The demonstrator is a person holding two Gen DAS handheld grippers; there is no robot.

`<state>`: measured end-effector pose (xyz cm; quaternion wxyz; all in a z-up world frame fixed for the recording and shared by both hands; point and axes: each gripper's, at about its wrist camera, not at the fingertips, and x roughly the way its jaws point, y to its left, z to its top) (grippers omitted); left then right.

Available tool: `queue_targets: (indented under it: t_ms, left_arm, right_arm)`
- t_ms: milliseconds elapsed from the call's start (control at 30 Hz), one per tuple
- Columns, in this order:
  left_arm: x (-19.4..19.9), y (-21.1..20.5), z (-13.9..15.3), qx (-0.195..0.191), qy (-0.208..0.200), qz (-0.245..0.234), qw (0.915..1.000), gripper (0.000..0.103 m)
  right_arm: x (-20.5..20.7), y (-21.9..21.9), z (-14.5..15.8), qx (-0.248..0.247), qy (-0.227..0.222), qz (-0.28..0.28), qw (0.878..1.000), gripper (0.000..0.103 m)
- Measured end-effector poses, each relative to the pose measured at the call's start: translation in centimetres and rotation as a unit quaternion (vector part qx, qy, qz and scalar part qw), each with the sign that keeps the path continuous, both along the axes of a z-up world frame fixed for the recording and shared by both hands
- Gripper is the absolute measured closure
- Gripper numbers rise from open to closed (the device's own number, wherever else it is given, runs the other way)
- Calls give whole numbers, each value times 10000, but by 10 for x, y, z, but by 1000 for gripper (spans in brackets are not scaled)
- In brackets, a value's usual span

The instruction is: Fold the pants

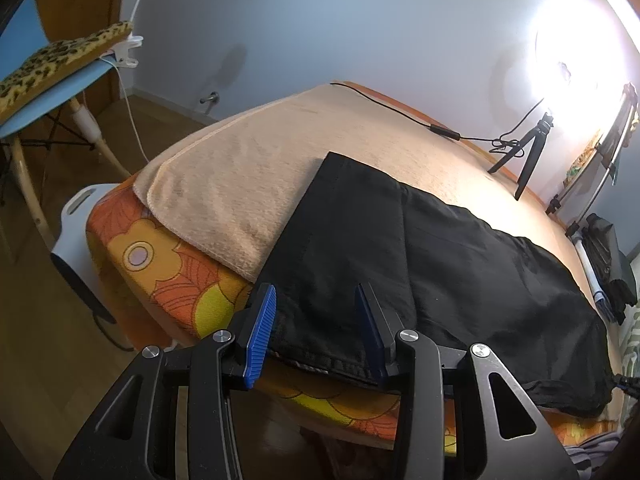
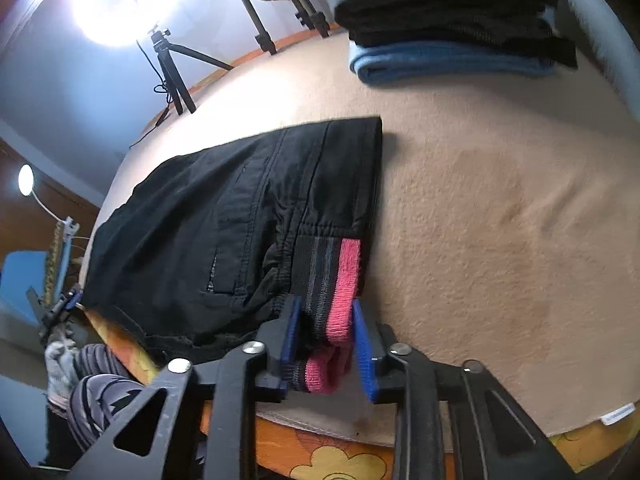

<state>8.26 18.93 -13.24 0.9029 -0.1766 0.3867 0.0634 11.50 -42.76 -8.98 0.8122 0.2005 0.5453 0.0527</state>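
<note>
Black pants (image 1: 420,264) lie flat on a beige towel (image 1: 248,168) over the table, legs folded together. My left gripper (image 1: 316,328) is open at the near leg hem; its blue pads stand on either side of the cloth edge without pinching it. In the right wrist view the pants (image 2: 224,216) show their waist end, with a pink and grey striped waistband (image 2: 340,280). My right gripper (image 2: 324,344) is open around that waistband, with a gap between the pads and the band.
A ring light on a tripod (image 1: 532,152) and its cable (image 1: 400,108) stand at the table's far edge. A stack of folded clothes (image 2: 452,24) lies at the far right. A blue chair with a leopard cushion (image 1: 52,76) stands to the left. The tablecloth is orange and flowered (image 1: 168,276).
</note>
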Motion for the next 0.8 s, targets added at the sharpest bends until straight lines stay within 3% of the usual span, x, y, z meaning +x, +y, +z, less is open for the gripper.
queue_targets:
  t_ms: [100,300,400,533,633,700,800]
  left_arm:
    - [-2,4,1,-31,-25,58,10000,64]
    - [-6,11,5,-34,-91,176,9998,63]
    - [-8,18,4,-97,-117,273,9995,63]
    - [-10,23,4,-98,-99,316,9994,64]
    - [-13,27,4,-80,-92,368,9992,63]
    - [-13,28,5,-82,-77,399,9991,63]
    - [-11,23,7,-54,-83,322,9994,63]
  right_arm:
    - [-2,-4,12,127,-112,-73,9998,94]
    - [-15,8,38,99,-245,205,9994,96]
    - [-20,11,30,-2,-49,298,9995,96]
    - [-18,18,16,-485,110,481,9976,95]
    - [-14,23,23,-799,66,738,9940,84]
    - [-13,26,31,-996,-40,849,9914,72]
    - [-7,29,48,-1112,-275,994,9884,69]
